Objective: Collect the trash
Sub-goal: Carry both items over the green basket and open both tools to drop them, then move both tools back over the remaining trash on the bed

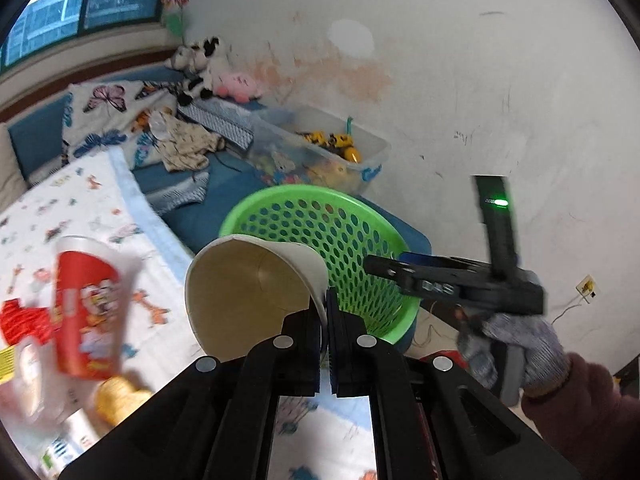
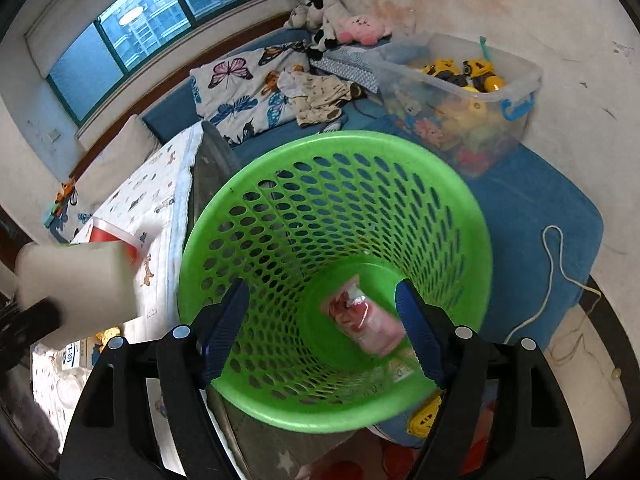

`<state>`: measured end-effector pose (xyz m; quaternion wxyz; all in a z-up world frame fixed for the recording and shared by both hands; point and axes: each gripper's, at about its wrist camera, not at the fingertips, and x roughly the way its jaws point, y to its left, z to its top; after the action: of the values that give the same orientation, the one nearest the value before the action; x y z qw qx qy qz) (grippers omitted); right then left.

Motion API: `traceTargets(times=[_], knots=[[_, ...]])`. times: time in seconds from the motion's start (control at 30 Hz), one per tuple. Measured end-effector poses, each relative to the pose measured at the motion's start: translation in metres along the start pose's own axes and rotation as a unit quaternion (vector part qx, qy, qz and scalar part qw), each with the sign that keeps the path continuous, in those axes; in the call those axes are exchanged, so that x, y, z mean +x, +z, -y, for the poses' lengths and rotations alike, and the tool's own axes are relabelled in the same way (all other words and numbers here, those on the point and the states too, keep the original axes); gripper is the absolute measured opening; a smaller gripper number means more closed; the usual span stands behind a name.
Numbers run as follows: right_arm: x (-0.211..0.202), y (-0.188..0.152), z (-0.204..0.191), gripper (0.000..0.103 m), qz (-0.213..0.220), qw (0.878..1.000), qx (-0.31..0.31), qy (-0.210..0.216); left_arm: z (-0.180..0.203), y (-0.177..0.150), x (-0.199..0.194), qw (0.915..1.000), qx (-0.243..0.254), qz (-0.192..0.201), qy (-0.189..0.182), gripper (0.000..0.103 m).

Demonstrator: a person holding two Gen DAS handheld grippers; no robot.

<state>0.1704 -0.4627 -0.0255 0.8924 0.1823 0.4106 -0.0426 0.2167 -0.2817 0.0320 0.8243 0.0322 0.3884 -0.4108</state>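
My left gripper is shut on the rim of a white paper cup, which is tilted with its mouth facing the camera. Just behind the cup stands a green perforated basket. In the right wrist view the basket fills the middle, and my right gripper hangs open above its mouth. A blurred pink and red wrapper sits low inside the basket, clear of both pads. The paper cup shows at the left edge. A gloved hand holds the right gripper over the basket's right rim.
A red snack cup and other packets lie on the printed quilt at left. A clear toy bin, a butterfly pillow and plush toys sit behind the basket. A white cable trails over the blue cushion.
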Motion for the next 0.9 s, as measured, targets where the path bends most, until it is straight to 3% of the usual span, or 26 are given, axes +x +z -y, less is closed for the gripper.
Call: traceTargets(times=[0.27,0.33,0.4,0.47,0.67,0.9], knots=[[-0.022,-0.014,0.013,0.078,0.022,1.000,0.000,-0.017,0.010,0.008,0.058,0.9990,0.000,-0.044,-0.011,0.005],[-0.025,-0.018,0.015,0.078,0.022,1.000,-0.003,-0.018,0.011,0.007,0.065,0.9988,-0.001,-0.048,-0.011,0.014],[-0.028,-0.023,0.015,0.078,0.023,0.999,-0.009,-0.023,0.012,0.005,0.064,0.9989,-0.005,-0.045,-0.007,0.036],[-0.029,-0.025,0.014,0.078,0.025,0.999,-0.014,-0.025,0.012,0.003,0.058,0.9994,-0.003,-0.034,-0.007,0.047],[-0.037,-0.033,0.008,0.078,0.029,0.999,-0.017,-0.023,0.011,-0.004,0.037,0.9998,0.000,-0.015,0.011,0.048],[-0.042,-0.042,-0.016,0.080,0.030,0.999,-0.032,-0.006,-0.002,-0.027,-0.004,0.9979,-0.008,0.007,0.063,0.048]])
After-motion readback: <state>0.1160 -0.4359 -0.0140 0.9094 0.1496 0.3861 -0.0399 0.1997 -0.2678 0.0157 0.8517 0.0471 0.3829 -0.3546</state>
